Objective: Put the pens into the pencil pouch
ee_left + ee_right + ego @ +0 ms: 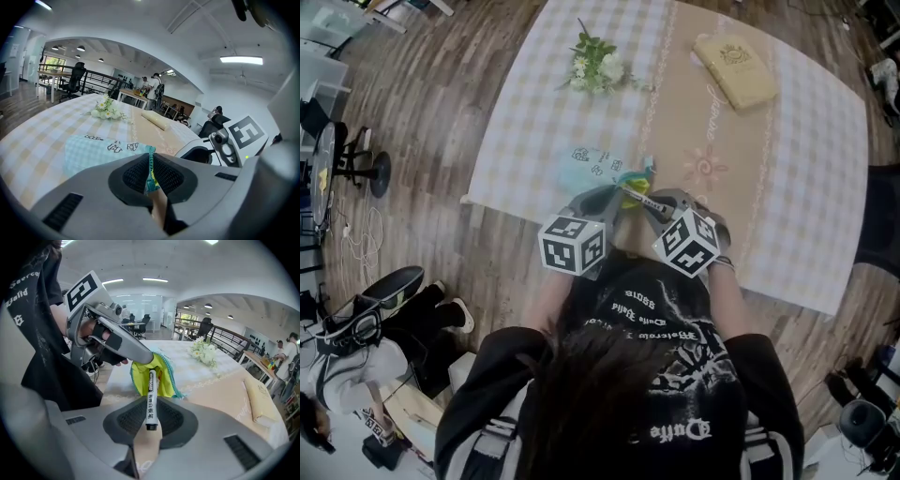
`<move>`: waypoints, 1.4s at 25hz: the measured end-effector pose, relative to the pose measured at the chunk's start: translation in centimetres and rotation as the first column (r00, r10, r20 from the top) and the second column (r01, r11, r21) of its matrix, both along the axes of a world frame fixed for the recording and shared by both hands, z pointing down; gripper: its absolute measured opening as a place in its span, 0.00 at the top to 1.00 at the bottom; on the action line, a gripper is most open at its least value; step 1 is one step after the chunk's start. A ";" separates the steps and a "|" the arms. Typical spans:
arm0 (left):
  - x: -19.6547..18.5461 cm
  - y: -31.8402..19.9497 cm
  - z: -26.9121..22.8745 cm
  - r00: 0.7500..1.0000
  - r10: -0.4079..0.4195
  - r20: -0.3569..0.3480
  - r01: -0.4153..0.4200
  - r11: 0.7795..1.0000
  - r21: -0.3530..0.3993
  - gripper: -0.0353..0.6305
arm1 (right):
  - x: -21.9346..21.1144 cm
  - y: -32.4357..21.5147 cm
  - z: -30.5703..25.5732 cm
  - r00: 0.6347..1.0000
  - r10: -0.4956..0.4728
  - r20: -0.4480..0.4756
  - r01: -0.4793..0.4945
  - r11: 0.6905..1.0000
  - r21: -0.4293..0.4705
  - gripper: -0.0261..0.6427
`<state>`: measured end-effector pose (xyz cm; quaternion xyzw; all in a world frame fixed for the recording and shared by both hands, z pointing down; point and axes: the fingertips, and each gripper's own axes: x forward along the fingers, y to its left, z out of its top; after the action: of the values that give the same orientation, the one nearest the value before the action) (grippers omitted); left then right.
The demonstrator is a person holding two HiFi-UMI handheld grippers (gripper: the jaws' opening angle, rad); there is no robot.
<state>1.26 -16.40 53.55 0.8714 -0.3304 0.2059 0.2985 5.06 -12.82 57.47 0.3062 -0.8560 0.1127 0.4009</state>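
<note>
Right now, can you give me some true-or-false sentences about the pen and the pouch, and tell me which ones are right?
1. The right gripper holds a white marker pen. True.
2. The left gripper holds nothing. False: it pinches the teal zipper edge of the pencil pouch.
3. The pencil pouch is yellow inside. True.
4. The marker pen is all the way inside the pencil pouch. False: it is clamped in the jaws, with only its far end at the opening.
5. The flowers on the table are red. False: they are white with green leaves.
</note>
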 end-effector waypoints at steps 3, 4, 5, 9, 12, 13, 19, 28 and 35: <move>-0.3 0.2 0.1 1.000 0.007 -0.010 -0.007 1.000 -0.006 0.89 | -1.4 -0.6 0.2 1.000 0.002 0.016 -0.002 1.000 0.009 0.84; -0.3 0.3 0.1 1.000 0.016 -0.009 -0.016 1.000 -0.006 0.89 | -1.8 -0.7 0.4 1.000 0.001 0.021 -0.001 1.000 0.005 0.84; -0.2 0.5 0.1 1.000 0.031 -0.005 -0.031 1.000 0.001 0.89 | -2.1 -0.8 0.4 1.000 0.001 0.026 -0.001 1.000 0.003 0.84; 0.0 1.0 -0.1 0.995 0.093 0.023 -0.094 0.995 0.034 0.89 | -3.2 -1.3 0.3 0.998 0.022 0.061 -0.023 1.000 0.011 0.84; -0.1 0.9 -0.1 0.996 0.091 0.006 -0.091 0.996 0.026 0.89 | -4.0 -1.5 0.5 0.997 0.025 0.079 -0.025 1.000 -0.001 0.84; -0.2 0.9 -0.2 0.996 0.087 0.001 -0.087 0.996 0.024 0.89 | -4.3 -1.6 0.6 0.996 0.029 0.082 -0.029 1.000 -0.002 0.84; -0.2 1.3 -0.2 0.994 0.109 -0.014 -0.109 0.994 0.003 0.89 | -5.5 -2.1 0.8 0.993 0.038 0.108 -0.037 0.999 -0.004 0.84; -0.7 1.3 0.0 0.994 0.110 -0.006 -0.110 0.994 -0.008 0.89 | -6.6 -2.6 1.1 0.983 0.059 0.173 -0.053 0.998 -0.037 0.84; -1.0 1.1 -0.1 0.995 0.100 -0.003 -0.100 0.995 -0.005 0.89 | -6.9 -2.8 1.3 0.978 0.077 0.194 -0.069 0.996 -0.048 0.82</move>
<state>0.23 -15.29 53.46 0.8864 -0.2853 0.2205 0.2903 -1.81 -15.60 58.73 0.3167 -0.8770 0.1745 0.3163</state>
